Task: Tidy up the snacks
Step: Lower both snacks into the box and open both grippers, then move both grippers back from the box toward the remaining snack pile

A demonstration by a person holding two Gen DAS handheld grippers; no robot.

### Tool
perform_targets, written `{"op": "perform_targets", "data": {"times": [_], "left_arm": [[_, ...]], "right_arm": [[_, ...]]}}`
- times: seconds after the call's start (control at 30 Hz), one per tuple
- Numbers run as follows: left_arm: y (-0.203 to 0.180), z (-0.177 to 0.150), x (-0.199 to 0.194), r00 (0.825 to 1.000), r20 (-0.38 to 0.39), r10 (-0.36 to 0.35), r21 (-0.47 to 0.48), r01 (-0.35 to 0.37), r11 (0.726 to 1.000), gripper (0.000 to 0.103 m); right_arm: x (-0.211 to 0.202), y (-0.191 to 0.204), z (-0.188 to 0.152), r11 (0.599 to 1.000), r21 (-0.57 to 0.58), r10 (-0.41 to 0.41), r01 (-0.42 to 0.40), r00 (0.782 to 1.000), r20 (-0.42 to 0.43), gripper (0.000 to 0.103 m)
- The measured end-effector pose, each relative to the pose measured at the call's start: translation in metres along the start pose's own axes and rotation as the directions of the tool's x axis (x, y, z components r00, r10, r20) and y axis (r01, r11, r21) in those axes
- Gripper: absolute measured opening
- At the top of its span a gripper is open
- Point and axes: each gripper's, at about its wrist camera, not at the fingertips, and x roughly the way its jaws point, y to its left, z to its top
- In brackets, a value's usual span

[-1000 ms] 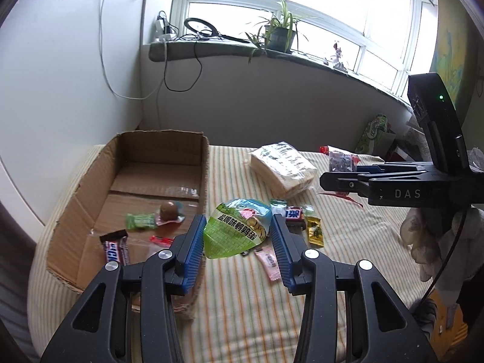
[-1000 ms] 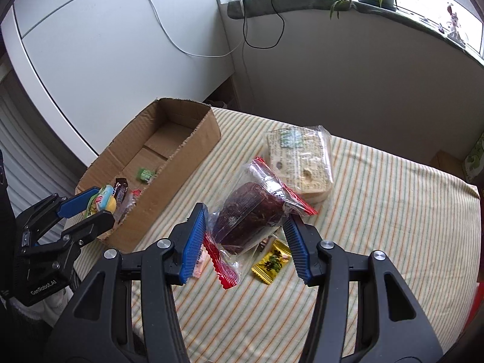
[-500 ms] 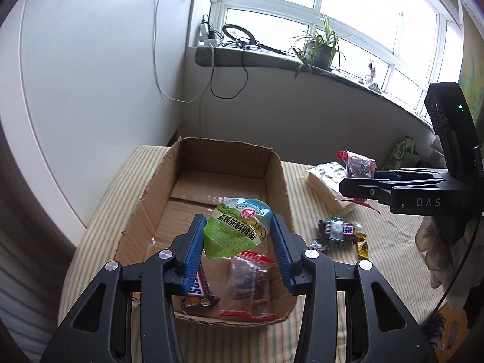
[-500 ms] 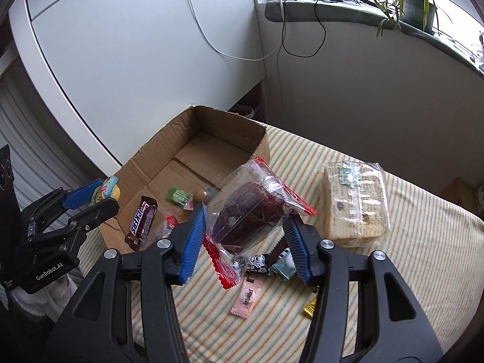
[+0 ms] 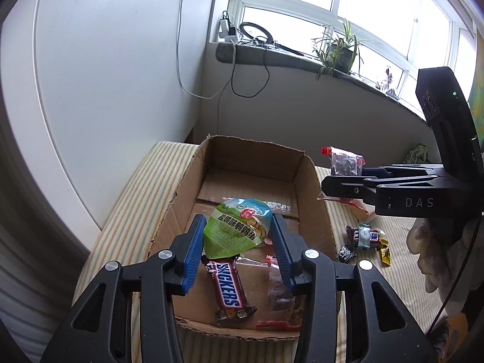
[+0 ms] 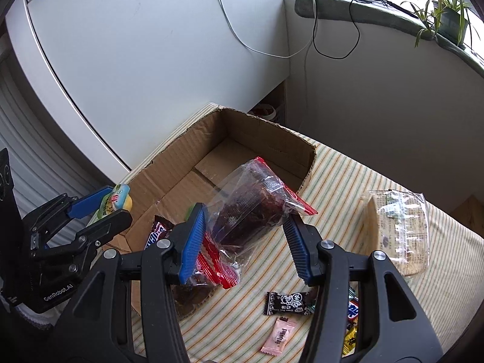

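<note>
My left gripper (image 5: 237, 222) is shut on a green and blue snack pouch (image 5: 236, 231) and hangs over the near end of an open cardboard box (image 5: 314, 181). Below it in the box lie a Snickers bar (image 5: 228, 287) and a clear packet with red edges (image 5: 279, 296). My right gripper (image 6: 245, 216) is shut on a clear bag of dark red snack (image 6: 251, 211), above the box's right wall (image 6: 269, 139). In the right wrist view the left gripper (image 6: 99, 205) shows at the left with the pouch (image 6: 116, 199). The bag (image 5: 345, 163) also shows in the left wrist view.
Small wrapped candies (image 6: 290, 302) and a pink sachet (image 6: 276, 335) lie on the striped cloth (image 6: 348, 187) right of the box. A clear-wrapped cracker pack (image 6: 396, 227) sits further right. A white cabinet (image 5: 106, 90) and a windowsill with a plant (image 5: 338, 54) stand behind.
Both grippers have carried their snacks leftward from over the striped cloth to above the cardboard box. Both grips stayed the same.
</note>
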Motion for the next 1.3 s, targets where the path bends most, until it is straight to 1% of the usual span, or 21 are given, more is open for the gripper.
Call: {"op": "perform_targets", "data": {"times": [0.23, 0.47, 0.5, 0.53, 0.57, 0.6, 0.63, 0.67, 1.0, 1.3], "left_arm": [[0.008, -0.001, 0.007, 1.000, -0.013, 0.004, -0.016, -0.005, 1.000, 0.042], [0.013, -0.002, 0.011, 1.000, -0.021, 0.006, -0.023, -0.006, 1.000, 0.043], [0.013, -0.002, 0.012, 1.000, -0.021, 0.006, -0.024, -0.007, 1.000, 0.043], [0.013, -0.001, 0.012, 1.000, -0.020, 0.005, -0.022, -0.006, 1.000, 0.043], [0.012, -0.001, 0.013, 1.000, -0.022, 0.005, -0.021, -0.005, 1.000, 0.044], [0.012, -0.001, 0.013, 1.000, -0.020, 0.005, -0.022, -0.006, 1.000, 0.051], [0.012, -0.001, 0.012, 1.000, -0.016, 0.007, -0.024, -0.008, 1.000, 0.057], [0.012, -0.001, 0.011, 1.000, -0.009, 0.008, -0.026, -0.008, 1.000, 0.066], [0.009, -0.001, 0.006, 1.000, -0.001, 0.007, -0.029, -0.007, 1.000, 0.067], [-0.010, -0.002, -0.012, 1.000, 0.019, -0.011, -0.014, 0.011, 1.000, 0.067]], "right_arm": [[0.017, 0.001, 0.003, 1.000, 0.002, 0.016, -0.016, 1.000, -0.023, 0.055], [0.024, 0.009, 0.002, 0.999, -0.025, 0.022, -0.022, 0.999, -0.033, 0.057], [0.025, 0.010, 0.002, 0.999, -0.029, 0.019, -0.020, 0.999, -0.033, 0.061], [0.024, 0.011, 0.002, 0.999, -0.033, 0.015, -0.016, 0.999, -0.031, 0.069], [0.023, 0.012, 0.002, 0.999, -0.037, 0.009, -0.010, 1.000, -0.025, 0.073], [0.022, 0.012, 0.001, 0.999, -0.039, 0.003, -0.004, 1.000, -0.016, 0.079], [0.020, 0.012, 0.001, 0.999, -0.040, 0.001, -0.001, 1.000, -0.009, 0.083], [0.018, 0.011, 0.001, 0.999, -0.040, 0.000, 0.000, 1.000, -0.004, 0.084], [-0.006, -0.003, -0.004, 1.000, -0.024, -0.015, 0.016, 1.000, 0.022, 0.084], [-0.045, -0.023, -0.022, 1.000, -0.014, -0.026, 0.026, 0.998, 0.057, 0.084]]}}
